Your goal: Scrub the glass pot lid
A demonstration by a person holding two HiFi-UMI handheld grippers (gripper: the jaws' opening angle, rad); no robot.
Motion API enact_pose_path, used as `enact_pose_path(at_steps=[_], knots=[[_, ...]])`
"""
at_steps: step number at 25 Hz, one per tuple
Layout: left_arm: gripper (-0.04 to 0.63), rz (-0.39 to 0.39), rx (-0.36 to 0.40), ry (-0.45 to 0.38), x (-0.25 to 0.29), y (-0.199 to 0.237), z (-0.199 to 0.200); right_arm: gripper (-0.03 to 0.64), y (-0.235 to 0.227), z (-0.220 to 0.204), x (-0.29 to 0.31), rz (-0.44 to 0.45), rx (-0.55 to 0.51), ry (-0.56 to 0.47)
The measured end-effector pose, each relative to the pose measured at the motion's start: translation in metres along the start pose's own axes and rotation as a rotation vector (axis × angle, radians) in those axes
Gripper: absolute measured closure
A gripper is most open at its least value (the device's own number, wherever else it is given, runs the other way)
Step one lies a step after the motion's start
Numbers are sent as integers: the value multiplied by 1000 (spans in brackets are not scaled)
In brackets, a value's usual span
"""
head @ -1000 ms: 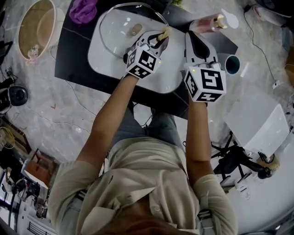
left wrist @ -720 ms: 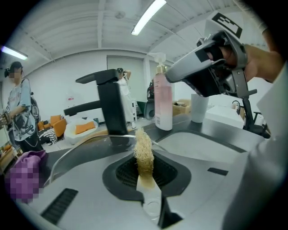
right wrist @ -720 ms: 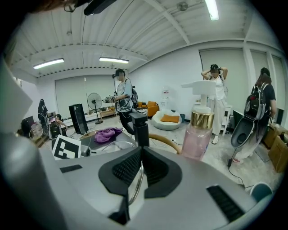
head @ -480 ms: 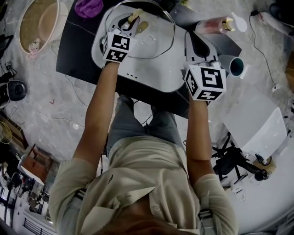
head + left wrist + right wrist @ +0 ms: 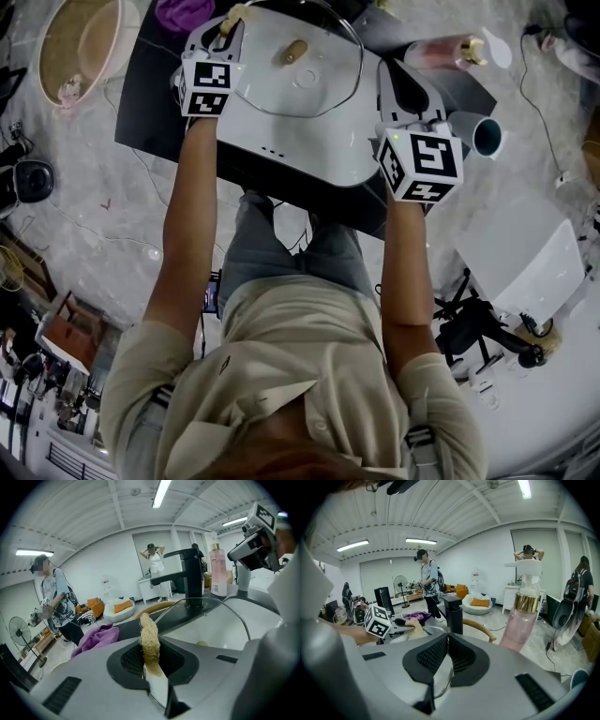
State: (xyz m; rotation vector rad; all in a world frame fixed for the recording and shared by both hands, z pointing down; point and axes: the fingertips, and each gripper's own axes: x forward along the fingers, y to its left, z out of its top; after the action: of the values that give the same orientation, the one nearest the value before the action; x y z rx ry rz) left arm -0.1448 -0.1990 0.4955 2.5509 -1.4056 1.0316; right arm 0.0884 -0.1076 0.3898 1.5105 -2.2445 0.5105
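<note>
Left gripper: we see the left gripper [image 5: 223,28] at the far left corner of the sink; its jaws are clamped on a tan loofah scrubber [image 5: 150,639], which sticks out past the tips.
Scrubber and lid: the scrubber's tip lies just beside the far left part of the lid's rim; we cannot tell whether they touch.
Right gripper: the right gripper [image 5: 445,663] is at the sink's right side, jaws closed on the lid's thin metal rim.
Glass pot lid: the glass pot lid [image 5: 281,84] lies over the white sink basin [image 5: 309,150], its tan knob [image 5: 295,52] towards the far side.
Faucet: a black faucet [image 5: 190,578] stands at the far edge of the sink.
Surface: the black surface [image 5: 150,112] carries the sink.
Right of the sink: we note a pink bottle [image 5: 520,620] with a gold collar, and nearer us a teal cup [image 5: 486,136].
Far left: a purple cloth [image 5: 96,637] lies on the surface; a tan round basket [image 5: 80,47] sits beyond it.
Background: people stand in the room behind.
</note>
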Motion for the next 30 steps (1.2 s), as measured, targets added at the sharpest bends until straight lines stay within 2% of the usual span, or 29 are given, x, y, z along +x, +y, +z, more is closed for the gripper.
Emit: enact_pose_path(at_steps=[7,11,15,20,23,26,30], knots=[[541,-9,-8,-3,0,-7,3,589,0,-1,-2,2,4,0],[541,-38,-10,-12,2,-27,9,589,-2,-4,-5,0,8,-3],[541,-153,6,-17,8,-91,18,589,-6,-8,-9,-5,15,-2],[541,-375,76,-14,10,-207,22,589,-12,-15,-14,-13,20,-1],[541,-490,111,-7,7,-260,24,589,-16,-20,-18,-21,24,3],[541,-527,115,-8,3,-279,26,589,-18,-24,-20,-26,29,7],[541,-530,101,-11,0,-280,27,590,-18,-25,-21,-24,32,7]])
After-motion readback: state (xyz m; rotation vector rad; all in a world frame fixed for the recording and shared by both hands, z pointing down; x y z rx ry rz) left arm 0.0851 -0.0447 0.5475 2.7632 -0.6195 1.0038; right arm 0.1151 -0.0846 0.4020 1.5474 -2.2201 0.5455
